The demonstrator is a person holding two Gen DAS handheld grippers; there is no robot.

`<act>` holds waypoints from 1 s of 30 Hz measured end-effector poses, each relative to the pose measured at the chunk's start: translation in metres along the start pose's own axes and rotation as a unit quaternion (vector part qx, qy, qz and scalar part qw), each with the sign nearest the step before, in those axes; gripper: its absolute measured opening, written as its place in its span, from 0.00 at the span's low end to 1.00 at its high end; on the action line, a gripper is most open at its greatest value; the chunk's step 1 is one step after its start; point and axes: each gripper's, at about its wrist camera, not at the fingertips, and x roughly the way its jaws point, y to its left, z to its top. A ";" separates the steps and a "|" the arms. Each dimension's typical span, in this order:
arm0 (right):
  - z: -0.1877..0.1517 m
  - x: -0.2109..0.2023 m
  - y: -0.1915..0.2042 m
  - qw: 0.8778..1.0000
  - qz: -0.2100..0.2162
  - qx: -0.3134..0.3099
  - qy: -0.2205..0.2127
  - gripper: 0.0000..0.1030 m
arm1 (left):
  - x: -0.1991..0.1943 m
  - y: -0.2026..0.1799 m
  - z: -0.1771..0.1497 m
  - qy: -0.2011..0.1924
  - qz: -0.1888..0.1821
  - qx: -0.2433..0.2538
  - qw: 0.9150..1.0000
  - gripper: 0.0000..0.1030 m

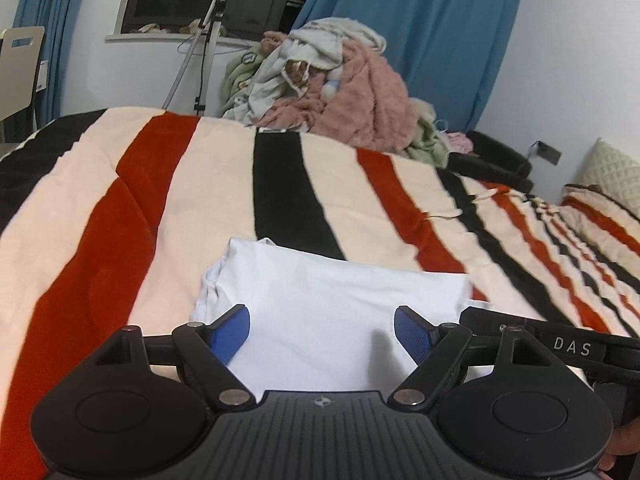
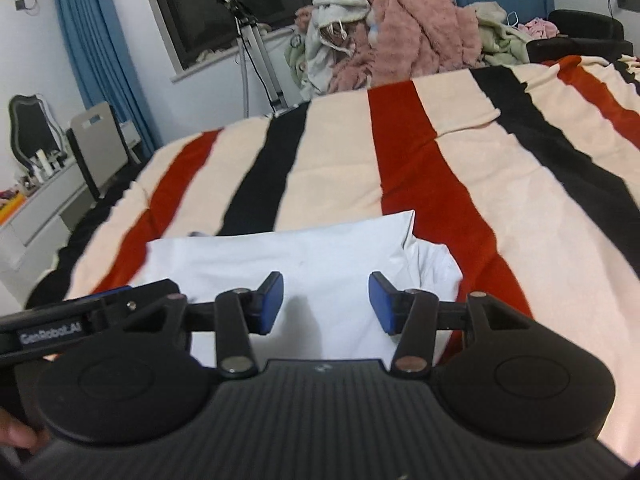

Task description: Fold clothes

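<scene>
A white garment point(image 1: 320, 292) lies folded into a flat rectangle on the striped bed blanket point(image 1: 192, 184). It also shows in the right wrist view point(image 2: 320, 256), with a folded corner sticking up at its far right. My left gripper point(image 1: 322, 330) is open and empty, hovering just above the garment's near edge. My right gripper point(image 2: 326, 302) is open and empty, above the same garment from the other side. The right gripper's body point(image 1: 560, 340) shows at the right of the left wrist view, and the left gripper's body point(image 2: 80, 320) at the left of the right wrist view.
A heap of pink, green and white clothes point(image 1: 328, 84) sits at the bed's far edge. Blue curtains point(image 1: 420, 40), a window and a metal stand point(image 1: 208, 40) are behind. A chair point(image 2: 100, 140) and a dresser point(image 2: 36, 208) stand to the left. A pillow point(image 1: 608, 172) lies at the right.
</scene>
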 end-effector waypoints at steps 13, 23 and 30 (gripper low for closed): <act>-0.056 -0.030 0.025 0.997 -0.044 -0.058 0.041 0.48 | -0.039 -0.008 -0.037 0.054 0.041 -0.039 0.997 0.79; -0.062 -0.034 0.025 0.997 -0.050 -0.051 0.029 0.48 | -0.106 0.002 -0.050 0.008 -0.024 -0.155 0.988 0.82; -0.062 -0.034 0.025 0.997 -0.051 -0.048 0.027 0.48 | -0.068 0.023 -0.066 0.064 -0.054 -0.260 0.962 0.84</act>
